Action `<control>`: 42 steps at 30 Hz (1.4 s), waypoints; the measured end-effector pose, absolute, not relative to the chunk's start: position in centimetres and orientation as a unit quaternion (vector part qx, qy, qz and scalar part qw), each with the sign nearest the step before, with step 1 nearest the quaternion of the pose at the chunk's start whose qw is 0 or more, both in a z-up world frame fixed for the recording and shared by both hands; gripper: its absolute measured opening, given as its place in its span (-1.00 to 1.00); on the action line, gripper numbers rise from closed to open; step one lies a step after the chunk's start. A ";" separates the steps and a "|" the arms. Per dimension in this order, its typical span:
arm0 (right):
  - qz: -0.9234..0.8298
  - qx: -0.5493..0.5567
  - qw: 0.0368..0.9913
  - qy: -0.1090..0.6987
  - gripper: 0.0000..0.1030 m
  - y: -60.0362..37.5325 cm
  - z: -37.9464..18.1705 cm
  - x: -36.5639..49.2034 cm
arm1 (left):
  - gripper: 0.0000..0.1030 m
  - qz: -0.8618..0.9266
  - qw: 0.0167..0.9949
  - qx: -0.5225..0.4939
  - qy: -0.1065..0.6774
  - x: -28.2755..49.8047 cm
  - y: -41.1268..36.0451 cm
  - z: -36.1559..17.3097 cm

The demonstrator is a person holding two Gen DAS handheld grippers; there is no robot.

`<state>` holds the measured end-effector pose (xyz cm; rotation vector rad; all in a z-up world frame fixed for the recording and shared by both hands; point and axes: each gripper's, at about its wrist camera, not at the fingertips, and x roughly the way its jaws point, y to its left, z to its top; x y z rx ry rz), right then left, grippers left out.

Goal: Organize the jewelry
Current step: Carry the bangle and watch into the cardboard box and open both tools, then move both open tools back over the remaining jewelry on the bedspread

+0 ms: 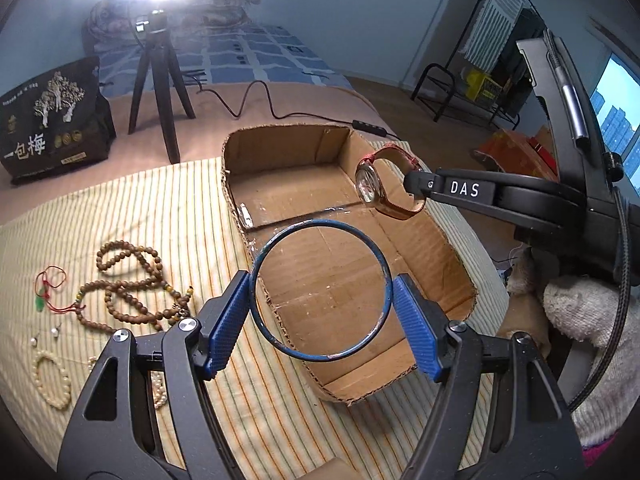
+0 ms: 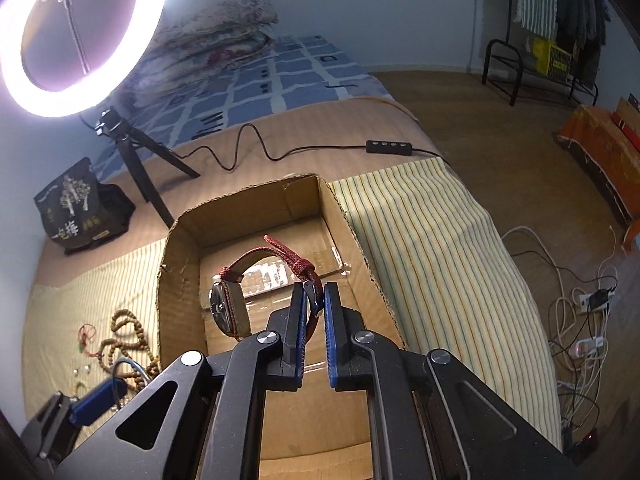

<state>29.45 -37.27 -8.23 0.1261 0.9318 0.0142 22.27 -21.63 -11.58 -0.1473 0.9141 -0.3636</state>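
Two pieces were held at once, one per gripper, both raised over the open cardboard box that sat on the striped cloth covering the bed, presumably so each could be lowered in without the grippers crossing. The left gripper had its blue fingers pressed against opposite sides of a thin blue bangle, so the ring stood nearly upright over the box's near half. The right gripper had its fingers drawn together on the strap of a wristwatch, near the buckle, leaving the round case dangling to the left over the box floor. The watch had a woven reddish-brown band and a pale-rimmed dial. The wooden bead strands, a red cord with a green pendant and pale pearl pieces lay on the cloth left of the box, likely awaiting their turn.
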 end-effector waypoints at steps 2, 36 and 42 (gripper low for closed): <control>0.006 0.062 0.889 0.453 -0.86 -37.3 -8.6 29.6 | 0.42 -0.175 0.878 -0.070 0.440 22.4 -21.7 -11.8; 0.022 0.059 0.901 0.430 -0.70 -36.1 -6.6 27.6 | 0.55 -0.153 0.900 -0.035 0.406 20.0 -17.8 -8.9; 0.054 0.048 0.905 0.419 -0.19 -33.8 -5.5 26.1 | 0.56 -0.122 0.905 -0.033 0.407 18.7 -13.4 -7.8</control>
